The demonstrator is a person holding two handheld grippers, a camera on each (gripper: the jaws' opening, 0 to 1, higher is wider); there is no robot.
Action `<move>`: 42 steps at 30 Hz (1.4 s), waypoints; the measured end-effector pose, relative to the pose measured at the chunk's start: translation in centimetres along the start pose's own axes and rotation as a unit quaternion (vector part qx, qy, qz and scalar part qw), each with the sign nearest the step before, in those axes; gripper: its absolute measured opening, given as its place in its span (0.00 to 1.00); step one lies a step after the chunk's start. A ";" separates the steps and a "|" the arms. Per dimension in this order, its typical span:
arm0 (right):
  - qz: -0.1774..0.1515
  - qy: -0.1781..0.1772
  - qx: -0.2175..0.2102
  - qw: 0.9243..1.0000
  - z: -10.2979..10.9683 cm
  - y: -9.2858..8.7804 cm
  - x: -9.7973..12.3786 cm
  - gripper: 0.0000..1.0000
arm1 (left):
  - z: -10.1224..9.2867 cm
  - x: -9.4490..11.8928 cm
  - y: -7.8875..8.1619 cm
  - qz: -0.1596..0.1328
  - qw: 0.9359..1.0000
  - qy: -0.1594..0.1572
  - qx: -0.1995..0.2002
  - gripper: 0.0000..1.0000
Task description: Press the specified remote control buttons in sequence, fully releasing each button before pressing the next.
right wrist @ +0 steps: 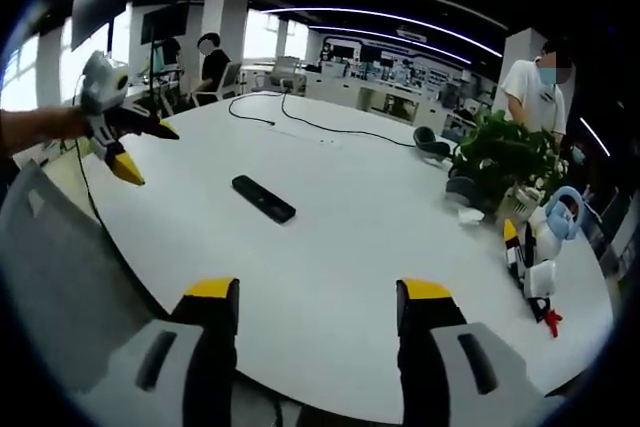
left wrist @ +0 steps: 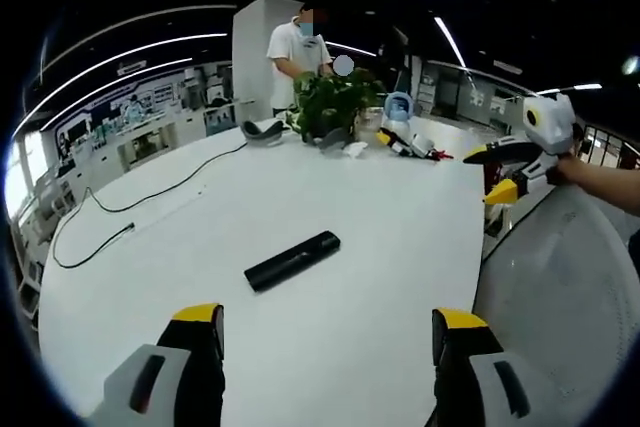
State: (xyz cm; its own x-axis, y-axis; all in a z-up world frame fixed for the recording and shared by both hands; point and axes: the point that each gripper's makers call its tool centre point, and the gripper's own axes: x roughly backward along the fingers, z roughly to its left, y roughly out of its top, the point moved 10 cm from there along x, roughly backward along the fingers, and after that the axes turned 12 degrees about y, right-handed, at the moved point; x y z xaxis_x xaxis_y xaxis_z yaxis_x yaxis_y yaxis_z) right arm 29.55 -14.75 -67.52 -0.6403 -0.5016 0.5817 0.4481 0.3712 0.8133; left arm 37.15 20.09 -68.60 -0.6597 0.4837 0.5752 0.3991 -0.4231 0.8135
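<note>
Left gripper view: my left claw [left wrist: 327, 347] stands wide above the white round table [left wrist: 300, 207]; the slim black plastic remote control [left wrist: 292, 260] lies flat beyond it, buttons too small to read. A black cable [left wrist: 120, 209] trails far left. Right gripper view: my right claw [right wrist: 318, 319] gapes wide, the remote far left of it, with a leafy green potted plant [right wrist: 505, 157] far right.

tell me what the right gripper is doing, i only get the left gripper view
Observer: In the right gripper view the right gripper has its jaws wide apart, nothing between them.
Operator: is it touching the remote
Observer: No, bare table lies between its jaw tips and the remote.
Operator: anyone else around
Observer: A person in a dark top sits beyond the table's far edge.
</note>
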 end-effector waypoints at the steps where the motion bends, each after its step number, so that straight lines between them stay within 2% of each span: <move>1: 0.001 0.000 0.000 1.000 0.0 0.0 0.0 0.66 | 0.1 -0.3 0.2 -0.001 1.000 0.000 0.001 0.90; 8: -0.001 -0.002 -0.002 1.000 0.0 0.0 0.1 0.65 | 0.1 -1.9 1.0 -0.004 1.000 -0.016 0.007 0.90; 14: 0.011 0.003 0.007 1.000 0.1 -0.1 -0.2 0.64 | 0.7 -3.6 1.5 0.010 0.999 -0.034 -0.041 0.89; 17: 0.019 0.010 0.017 1.000 0.2 -0.2 -0.4 0.63 | 1.3 -4.6 1.9 0.013 0.997 -0.032 -0.069 0.88; 21: 0.021 0.017 0.015 1.000 0.1 -0.3 -0.5 0.62 | 1.8 -5.8 2.1 0.020 0.995 -0.033 -0.087 0.88; 28: 0.027 0.015 0.016 0.999 0.0 -0.4 -0.4 0.63 | 2.5 -7.8 2.3 0.040 0.986 -0.040 -0.155 0.88; 36: 0.028 0.020 0.010 0.999 0.0 -0.5 -0.5 0.62 | 2.9 -10.0 2.3 0.054 0.983 -0.060 -0.164 0.87; 39: 0.029 0.020 0.008 0.999 -0.1 -0.5 -0.5 0.62 | 2.8 -10.7 2.2 0.064 0.977 -0.063 -0.195 0.87; 42: 0.030 0.021 0.006 0.999 -0.1 -0.6 -0.5 0.62 | 2.8 -11.6 2.1 0.076 0.973 -0.073 -0.205 0.86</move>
State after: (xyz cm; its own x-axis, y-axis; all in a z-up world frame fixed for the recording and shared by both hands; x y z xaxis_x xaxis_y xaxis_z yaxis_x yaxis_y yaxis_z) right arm 29.69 -14.76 -68.29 -0.5856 -0.5105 0.6296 0.4775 0.4105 0.7769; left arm 47.44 15.78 -73.34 -0.5043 0.4829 0.7159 0.1774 -0.7534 0.6332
